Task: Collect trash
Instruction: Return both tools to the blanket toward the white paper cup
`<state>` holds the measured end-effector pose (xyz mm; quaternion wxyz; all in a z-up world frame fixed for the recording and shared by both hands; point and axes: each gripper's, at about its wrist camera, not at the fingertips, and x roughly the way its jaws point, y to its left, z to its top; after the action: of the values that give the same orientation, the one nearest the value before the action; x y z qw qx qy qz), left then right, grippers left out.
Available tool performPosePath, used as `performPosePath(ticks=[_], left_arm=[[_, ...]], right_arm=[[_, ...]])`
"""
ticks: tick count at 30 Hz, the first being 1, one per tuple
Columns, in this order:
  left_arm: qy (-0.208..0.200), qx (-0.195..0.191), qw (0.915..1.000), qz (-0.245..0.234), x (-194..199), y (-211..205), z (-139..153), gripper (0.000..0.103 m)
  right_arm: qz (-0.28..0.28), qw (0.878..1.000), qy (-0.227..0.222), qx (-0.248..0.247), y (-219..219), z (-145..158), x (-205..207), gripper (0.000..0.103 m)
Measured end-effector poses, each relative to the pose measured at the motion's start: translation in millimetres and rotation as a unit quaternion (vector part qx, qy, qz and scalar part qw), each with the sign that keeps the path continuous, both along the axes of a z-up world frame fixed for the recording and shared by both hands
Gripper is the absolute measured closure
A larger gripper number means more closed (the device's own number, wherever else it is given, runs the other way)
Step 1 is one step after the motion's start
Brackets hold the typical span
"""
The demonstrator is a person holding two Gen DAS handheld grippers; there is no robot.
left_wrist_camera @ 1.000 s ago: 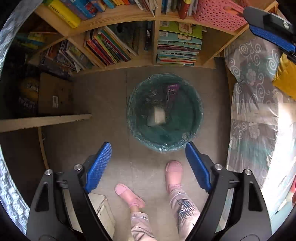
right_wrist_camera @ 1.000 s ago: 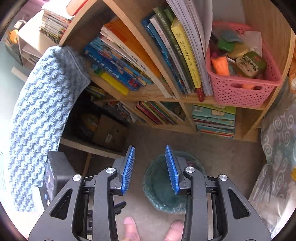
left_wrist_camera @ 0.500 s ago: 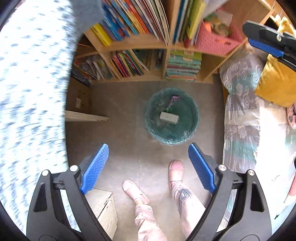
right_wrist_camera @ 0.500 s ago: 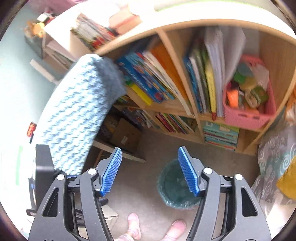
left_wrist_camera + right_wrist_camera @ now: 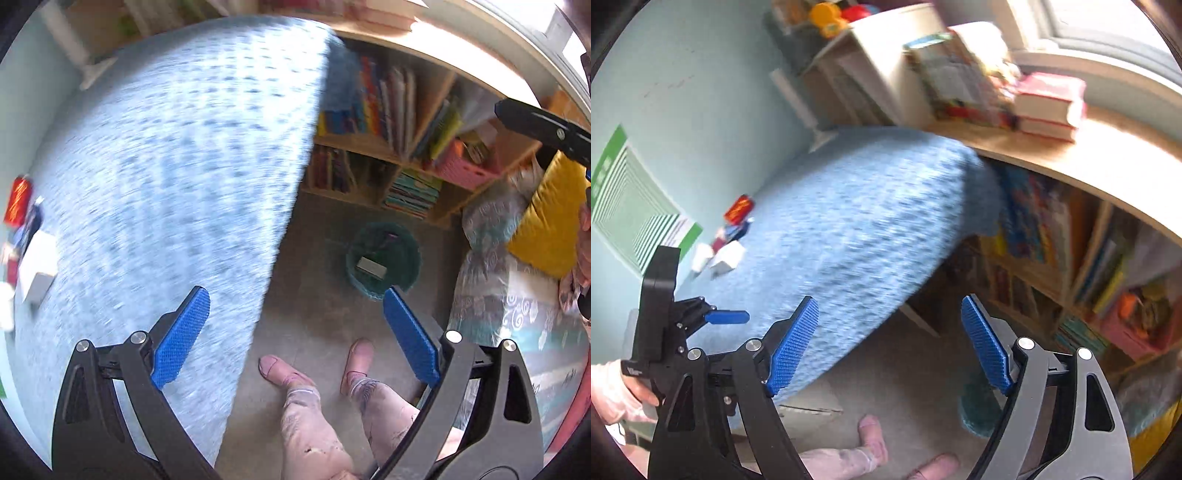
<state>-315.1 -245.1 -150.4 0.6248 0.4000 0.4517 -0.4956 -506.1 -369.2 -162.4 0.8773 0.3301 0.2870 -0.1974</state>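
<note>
A: Both grippers are empty. The left gripper [image 5: 295, 332] and the right gripper [image 5: 890, 347] have just been opening, fingers wide apart, nothing between them.

B: So the next step looks like fetching the scraps [image 5: 720, 247] on the blue blanket [image 5: 849, 229]; approach low and slowly.

A: Only the left view shows inside the bin [image 5: 384, 291], where a box [image 5: 371, 266] lies.

- A blue knitted blanket [image 5: 177, 177] is covering a raised surface, blurred in both views.
- A wooden bookshelf [image 5: 417, 162] is holding rows of upright books; a pink basket [image 5: 465, 170] is sitting in one compartment.
- A yellow cushion [image 5: 550, 221] is lying on a swirl-patterned cover [image 5: 517, 314].
- Stacked books [image 5: 1049, 107] are resting on the shelf top.
- A green-striped poster [image 5: 631, 206] is hanging on the pale wall.
</note>
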Motion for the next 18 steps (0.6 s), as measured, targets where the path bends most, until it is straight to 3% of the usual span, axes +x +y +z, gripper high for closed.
performPosePath(ticks=[7,13,18], left_arm=[[-0.021,-0.031,0.9937,0.105,91.4,62.3,45.4,0.009],[-0.043,-0.052,0.9803,0.185,168.8,121.5,68.7,0.008],[-0.059,-0.052,0.9676,0.240,222.5,168.0,76.4,0.008]], right_arm=[[0.096,0.994,-0.020,-0.039,25.0,52.9,97.4,0.018],[0.176,0.981,-0.029,-0.077,55.5,92.2,185.0,0.018],[0.231,0.967,-0.030,-0.099,80.7,107.8,246.4,0.018]])
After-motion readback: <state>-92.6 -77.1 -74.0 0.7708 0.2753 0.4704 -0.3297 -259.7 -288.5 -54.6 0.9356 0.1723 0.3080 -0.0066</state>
